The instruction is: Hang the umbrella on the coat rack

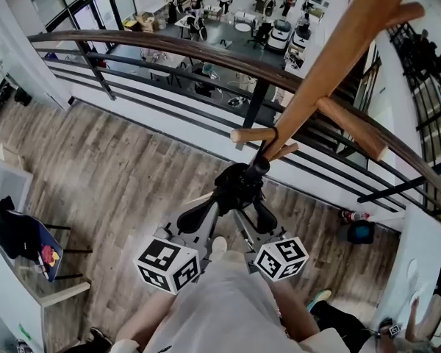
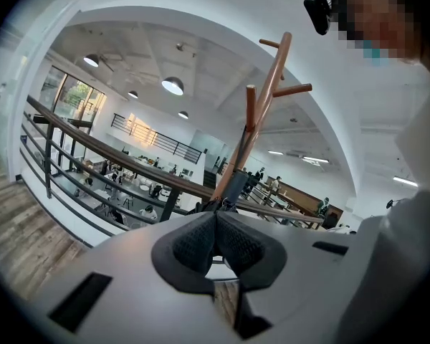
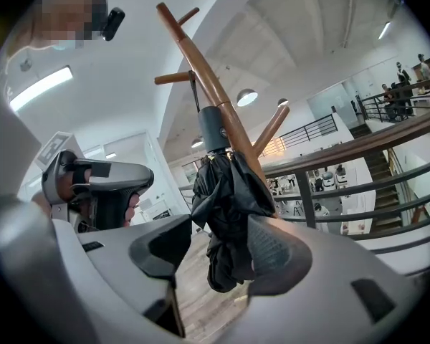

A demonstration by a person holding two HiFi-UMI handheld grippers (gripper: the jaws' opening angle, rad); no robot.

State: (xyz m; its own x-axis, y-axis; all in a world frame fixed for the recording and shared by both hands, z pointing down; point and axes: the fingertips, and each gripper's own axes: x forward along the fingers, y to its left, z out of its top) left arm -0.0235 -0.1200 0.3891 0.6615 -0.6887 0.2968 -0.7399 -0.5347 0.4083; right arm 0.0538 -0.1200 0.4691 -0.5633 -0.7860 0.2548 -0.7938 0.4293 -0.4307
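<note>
Now right tool [image 3: 218,253] spread, umbrella [image 3: 226,192] between

Smooth wooden coat rack [image 3: 188,49], cloth umbrella [image 3: 226,206]

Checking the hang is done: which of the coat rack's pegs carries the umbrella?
The peg pointing left in the head view: the umbrella hangs from it by its strap; others look bare.

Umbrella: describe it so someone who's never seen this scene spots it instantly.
Find the dark railing overlooking the open hall; a wooden coat rack rises beside it. From one peg the umbrella hangs by a thin loop: a folded black fabric bundle under a grey handle, the only soft, dark thing on the bare wood.
</note>
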